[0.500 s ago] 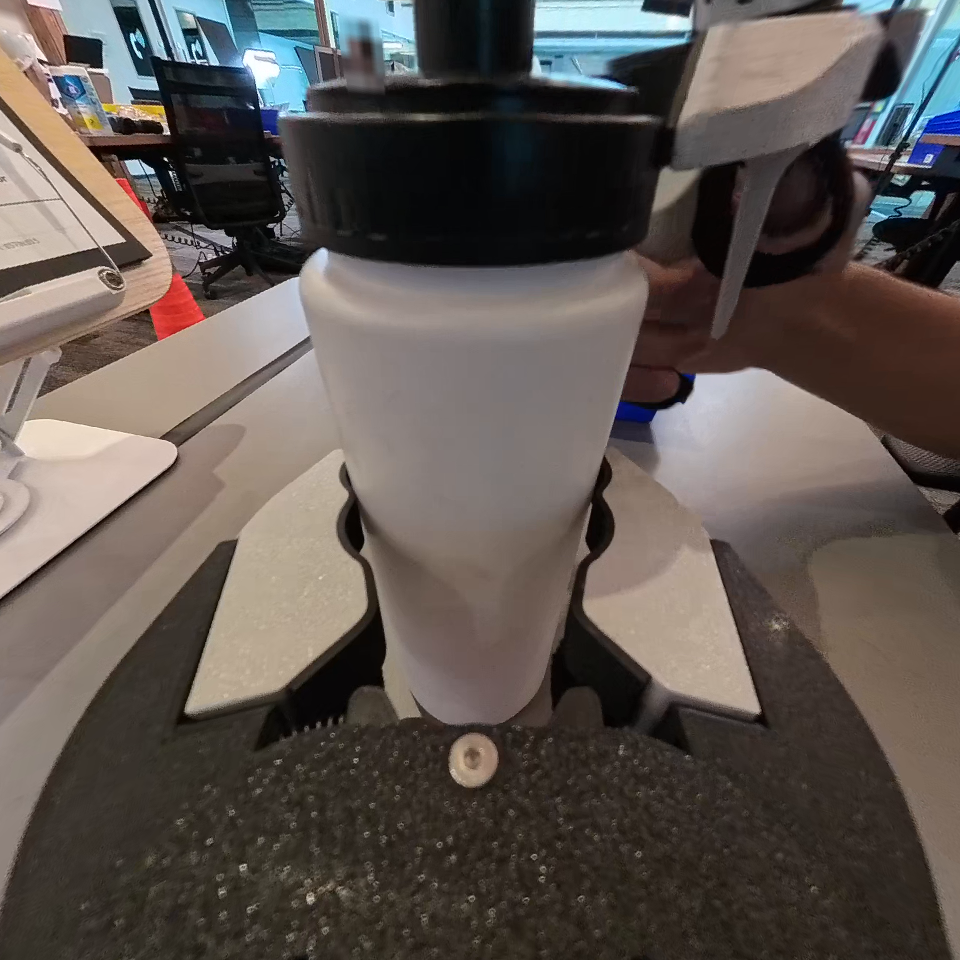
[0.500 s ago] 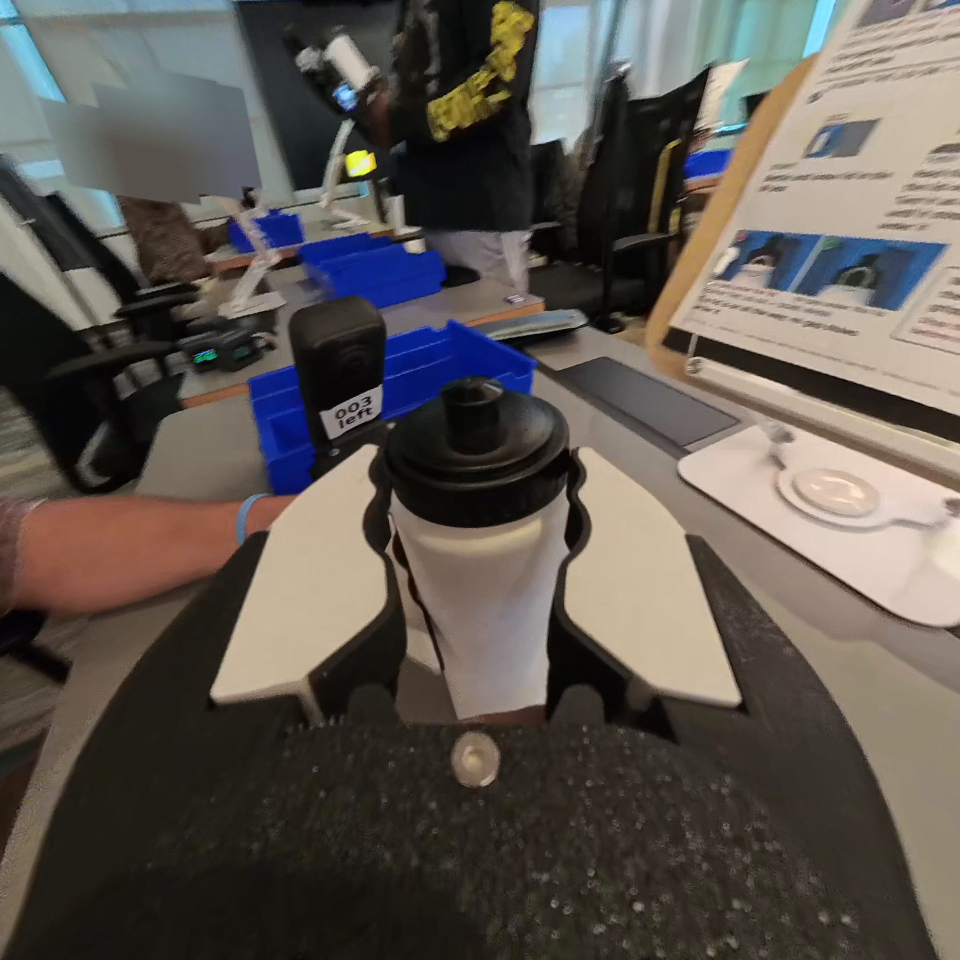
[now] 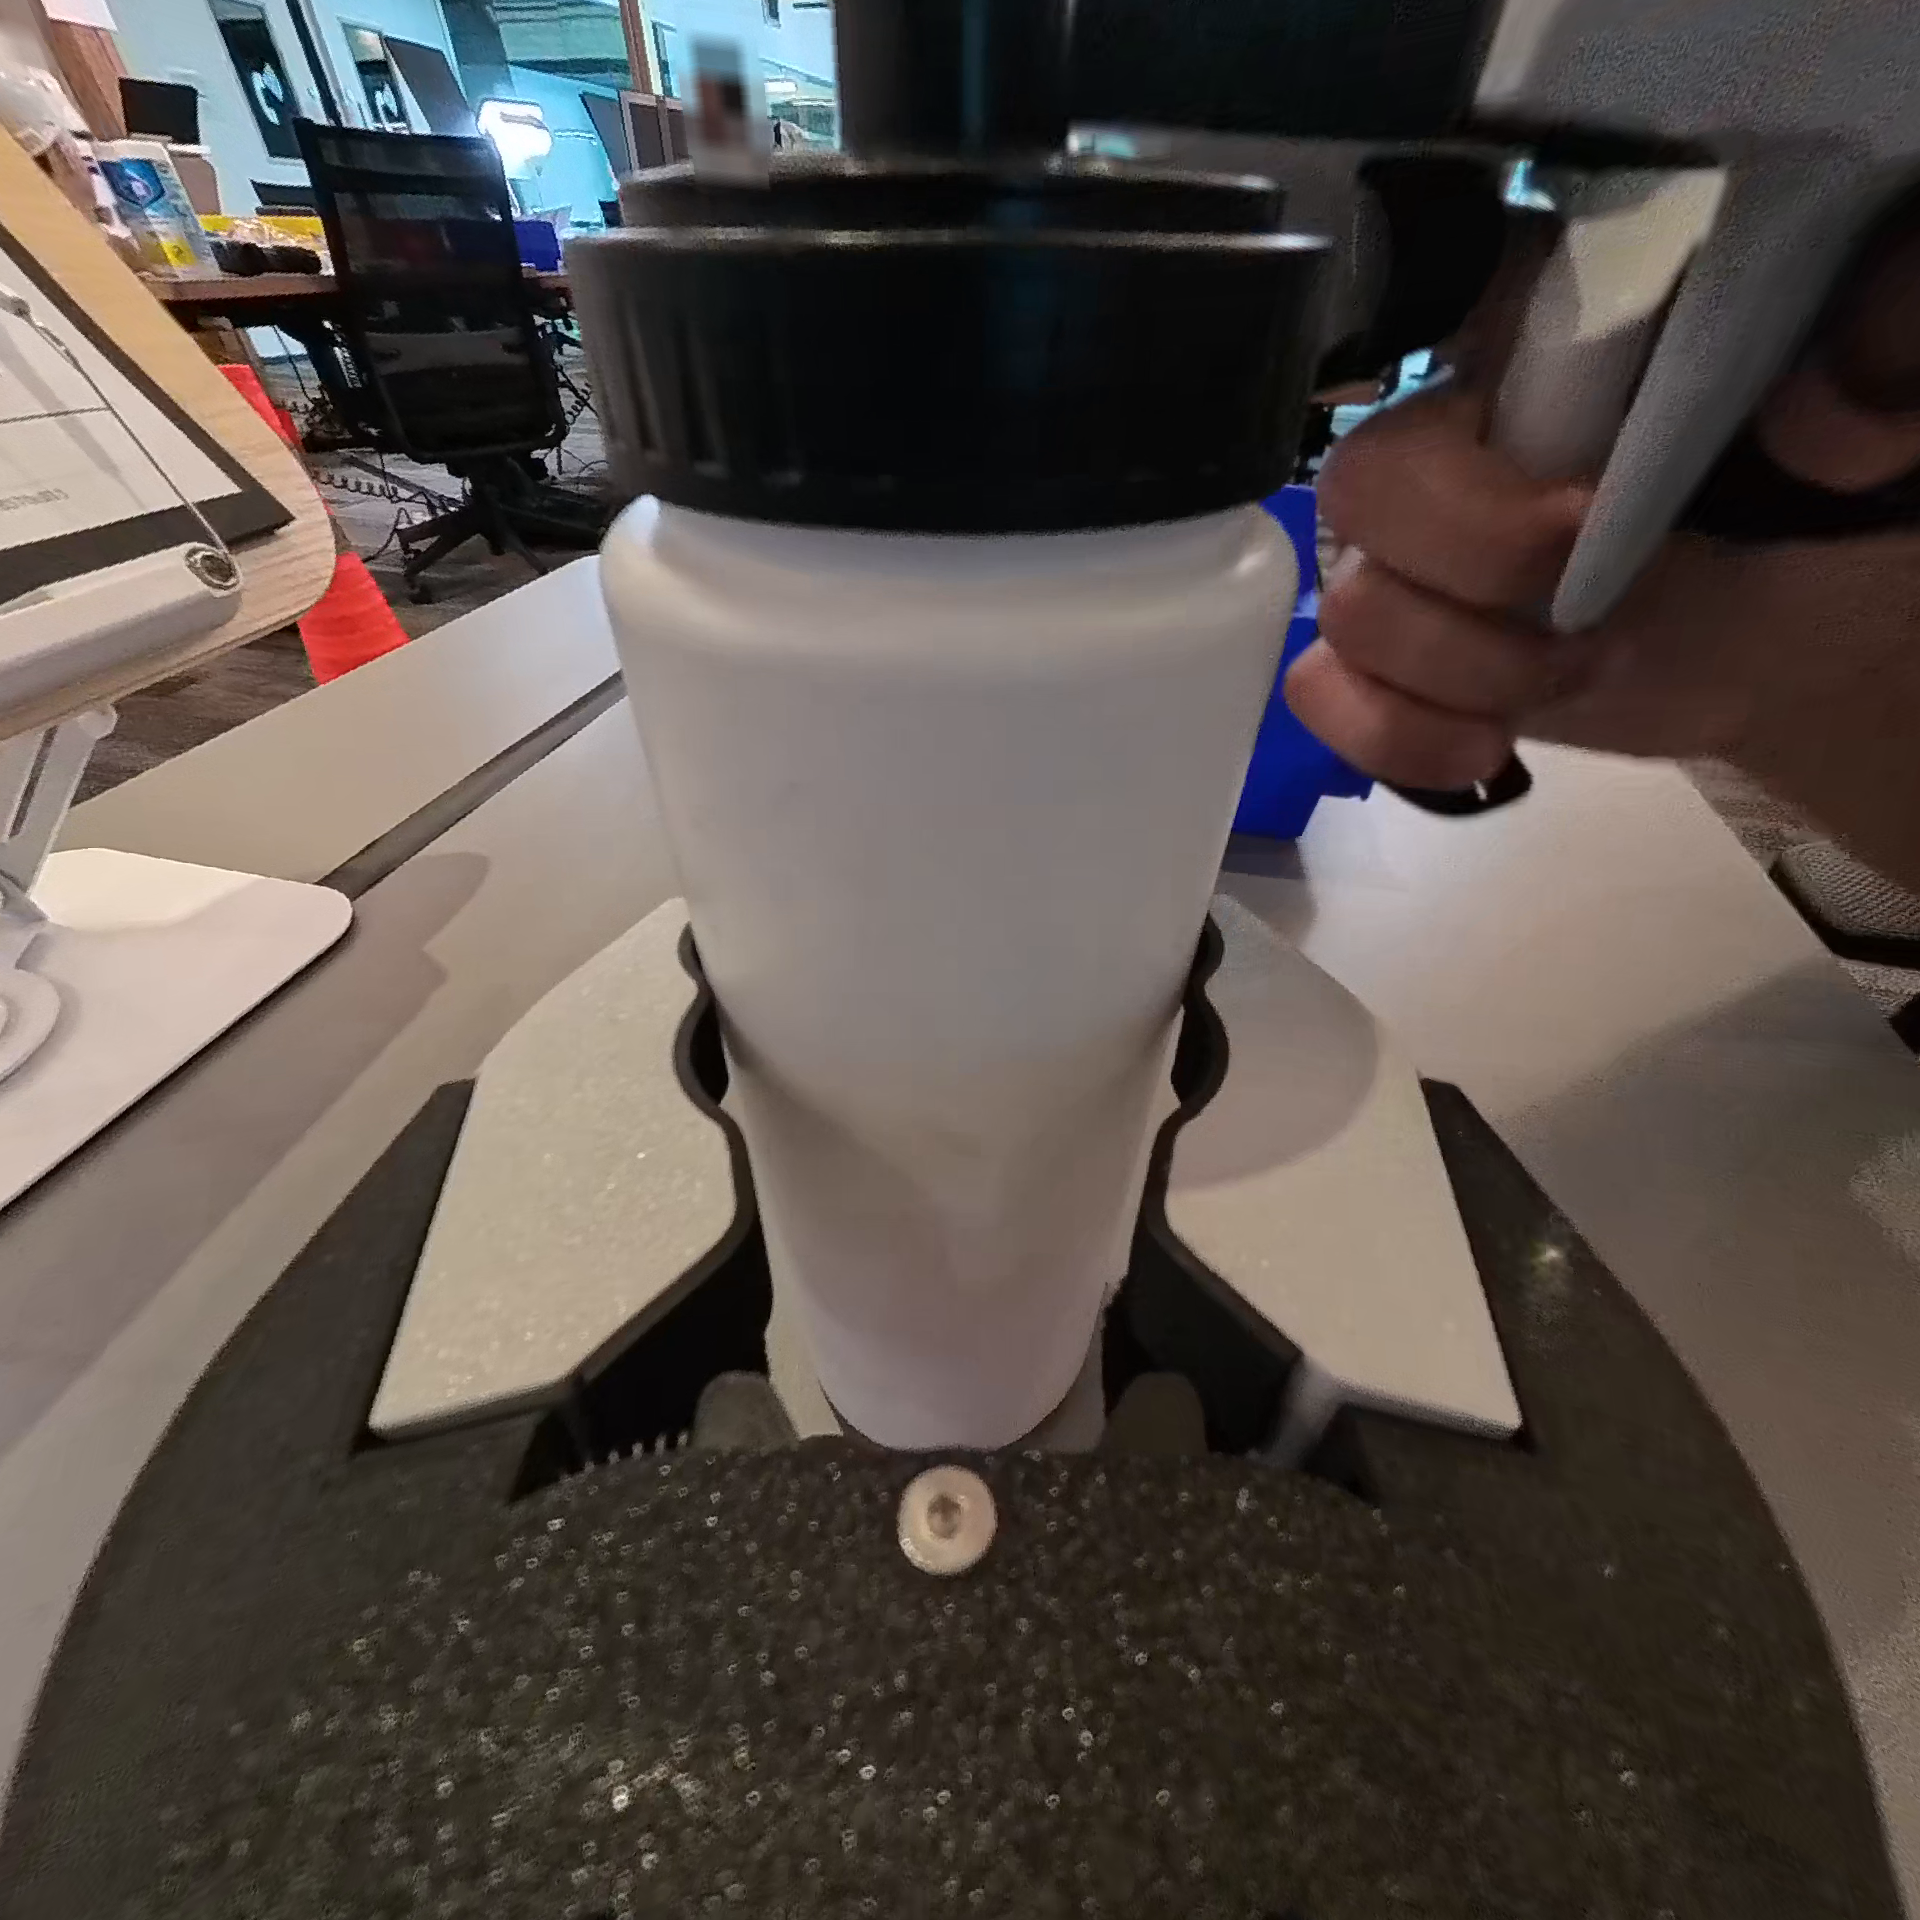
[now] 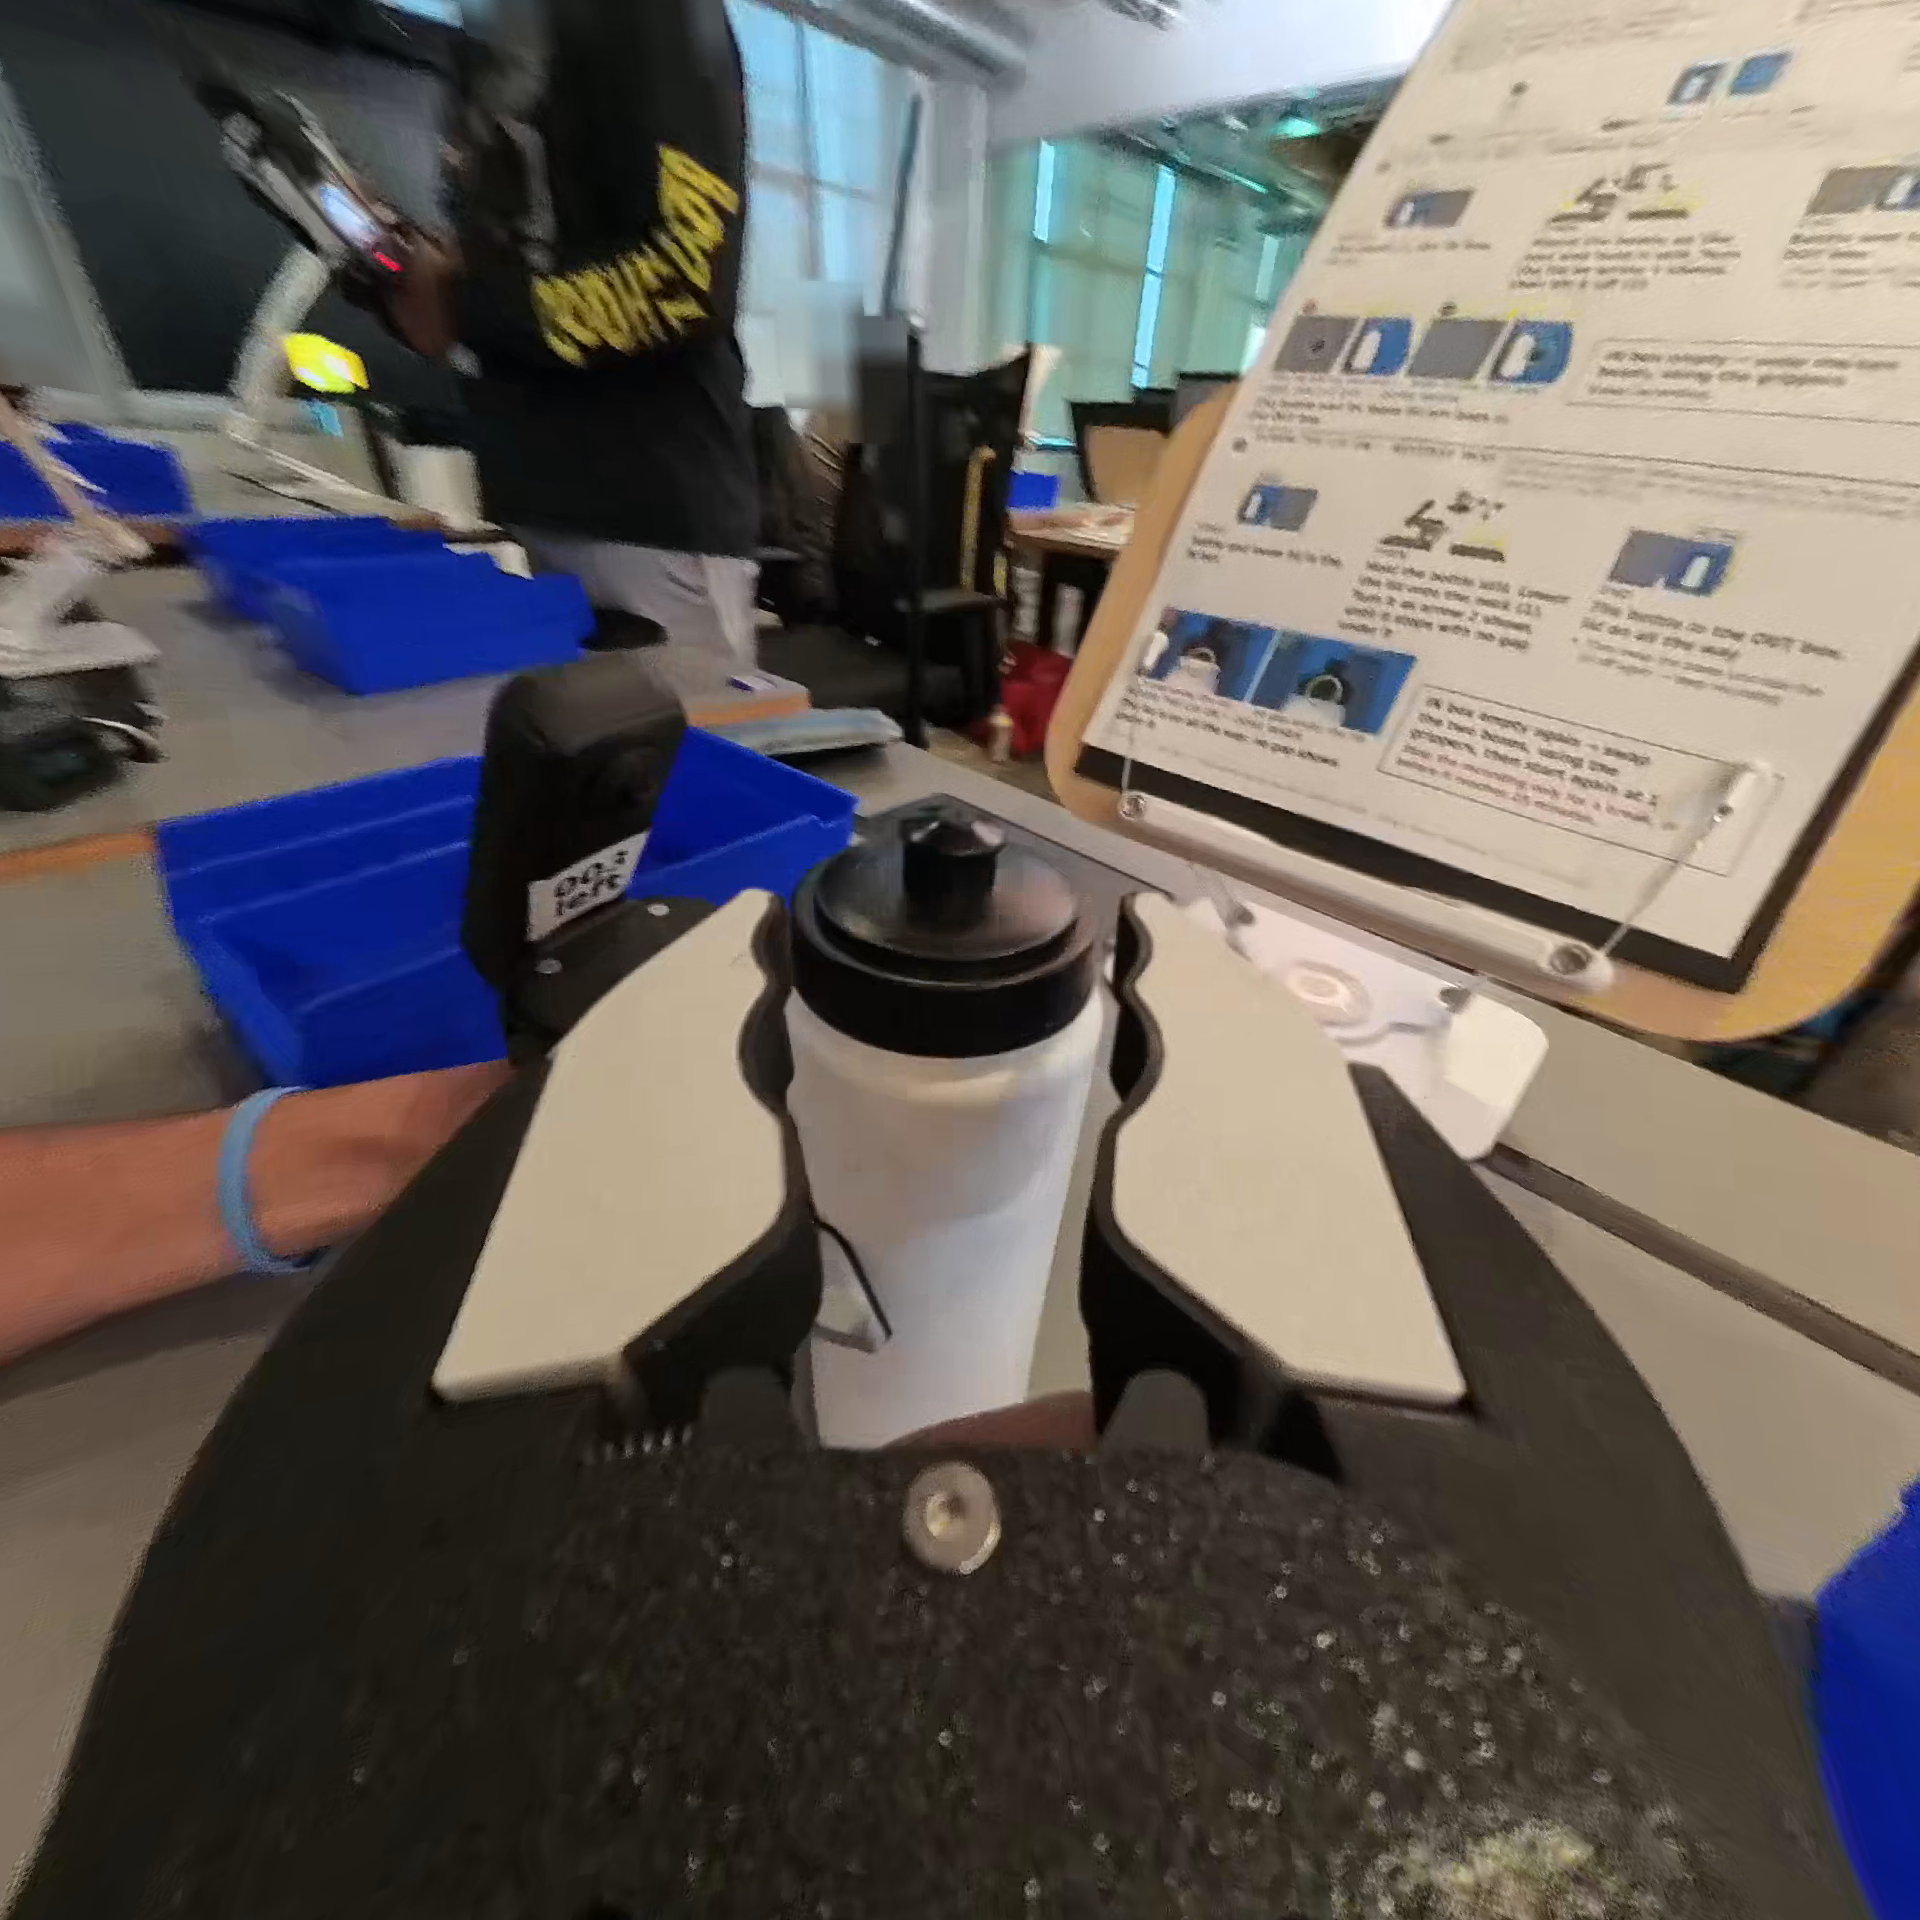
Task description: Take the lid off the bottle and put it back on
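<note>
Lid (image 4: 940, 951) sits on the bottle (image 3: 940, 831) – removal and refit both look pending. Left gripper (image 3: 945, 1029) clamps the body at 12 o'clock; right gripper (image 4: 940, 997) straddles the lid, a gap showing on its right side.

Grey table (image 3: 1558, 997), blue bins (image 4: 343, 935), white stand base (image 3: 177, 935)

The right gripper (image 4: 948, 997) straddles the lid (image 4: 940, 961) of the white bottle (image 4: 935, 1195), gaps showing beside it.
</note>
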`<state>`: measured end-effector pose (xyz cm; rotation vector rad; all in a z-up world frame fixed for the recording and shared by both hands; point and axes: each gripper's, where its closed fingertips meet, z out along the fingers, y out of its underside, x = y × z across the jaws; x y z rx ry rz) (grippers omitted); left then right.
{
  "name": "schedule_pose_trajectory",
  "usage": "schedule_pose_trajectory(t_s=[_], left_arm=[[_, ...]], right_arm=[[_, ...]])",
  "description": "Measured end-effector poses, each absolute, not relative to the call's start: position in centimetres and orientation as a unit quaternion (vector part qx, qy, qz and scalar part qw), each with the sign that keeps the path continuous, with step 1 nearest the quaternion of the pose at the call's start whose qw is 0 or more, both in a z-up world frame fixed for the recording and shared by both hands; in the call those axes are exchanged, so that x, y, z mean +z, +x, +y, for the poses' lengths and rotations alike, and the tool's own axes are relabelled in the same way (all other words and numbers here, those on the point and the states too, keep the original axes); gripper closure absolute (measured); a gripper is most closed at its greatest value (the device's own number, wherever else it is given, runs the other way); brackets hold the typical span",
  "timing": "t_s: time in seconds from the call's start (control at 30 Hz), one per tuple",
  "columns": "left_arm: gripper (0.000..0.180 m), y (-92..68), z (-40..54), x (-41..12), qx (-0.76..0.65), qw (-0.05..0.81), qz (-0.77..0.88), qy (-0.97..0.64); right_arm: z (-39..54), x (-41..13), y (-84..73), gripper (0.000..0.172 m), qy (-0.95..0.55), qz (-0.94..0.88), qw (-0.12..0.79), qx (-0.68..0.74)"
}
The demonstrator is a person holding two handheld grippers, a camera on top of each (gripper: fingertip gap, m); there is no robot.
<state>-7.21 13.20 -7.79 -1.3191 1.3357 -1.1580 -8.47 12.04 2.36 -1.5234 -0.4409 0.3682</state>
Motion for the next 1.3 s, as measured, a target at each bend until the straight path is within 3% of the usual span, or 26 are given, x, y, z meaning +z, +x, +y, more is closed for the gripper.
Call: schedule_pose_trajectory(t_s=[0.07, 0.17, 0.37, 0.57, 0.73, 0.97, 1.1, 1.23, 1.3], left_arm=[[0.096, -7.2, 13.3, -7.8, -0.471, 0.450, 0.539, -0.534], [0.096, -7.3, 13.4, -7.8, -0.475, 0.448, 0.537, -0.534], [0.096, -7.3, 13.3, -7.8, -0.477, 0.448, 0.537, -0.533], [0.096, -7.3, 13.3, -7.8, -0.474, 0.448, 0.538, -0.534], [0.096, -7.3, 13.2, -7.8, -0.473, 0.449, 0.540, -0.533], [0.096, -7.5, 13.5, -7.7, -0.482, 0.445, 0.533, -0.535], [0.096, -7.5, 13.4, -7.7, -0.483, 0.445, 0.534, -0.532], [0.096, -7.4, 13.3, -7.8, -0.475, 0.447, 0.539, -0.533], [0.096, -7.4, 13.2, -7.8, -0.471, 0.448, 0.542, -0.533]], right_arm=[[11.0, 3.0, -8.2, 0.114, -0.666, -0.243, 0.660, 0.249], [10.5, 2.4, -7.4, 0.102, -0.684, -0.290, 0.573, 0.346], [12.3, 0.5, -8.5, 0.087, -0.687, -0.358, 0.523, 0.355], [14.0, 0.2, -10.2, 0.104, -0.677, -0.348, 0.557, 0.333], [13.9, 0.3, -10.1, 0.104, -0.688, -0.285, 0.594, 0.304], [14.6, 0.4, -10.2, 0.104, -0.708, -0.141, 0.675, 0.153], [14.6, 0.0, -10.2, 0.103, -0.735, -0.132, 0.661, 0.071], [13.0, 1.5, -9.2, 0.097, -0.716, -0.200, 0.659, 0.115], [12.5, 1.5, -8.1, 0.091, -0.738, -0.236, 0.611, 0.165]])
